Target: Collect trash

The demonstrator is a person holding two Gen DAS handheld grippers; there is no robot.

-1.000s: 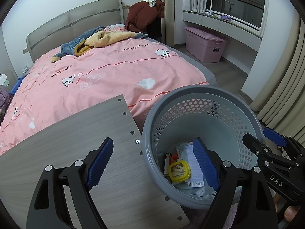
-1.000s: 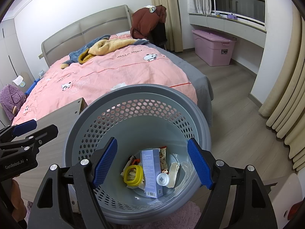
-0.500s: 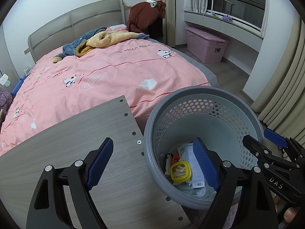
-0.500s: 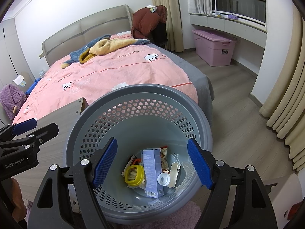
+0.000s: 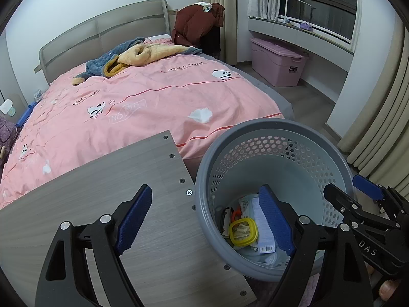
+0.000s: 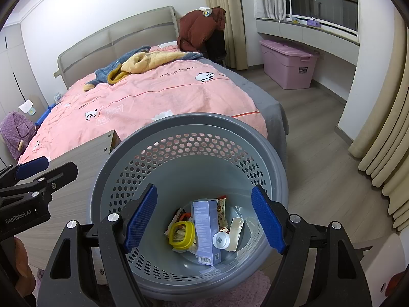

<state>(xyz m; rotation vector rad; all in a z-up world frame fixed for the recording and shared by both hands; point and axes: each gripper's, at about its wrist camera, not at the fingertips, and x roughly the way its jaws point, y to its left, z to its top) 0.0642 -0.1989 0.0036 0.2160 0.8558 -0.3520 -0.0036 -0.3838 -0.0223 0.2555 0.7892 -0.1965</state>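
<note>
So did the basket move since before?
No. The basket sits at the same spot beside the wooden board, judged against the bed.

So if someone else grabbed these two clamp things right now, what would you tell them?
Left gripper: open, empty, over the edge of the wooden tabletop.
Right gripper: open, empty, above the grey basket.
Basket stands on the floor between the tabletop and the pink bed.
Done: trash already in the basket, including a yellow ring, a blue box and a white cap.
Left: no loose trash shows on the tabletop; check around.
</note>
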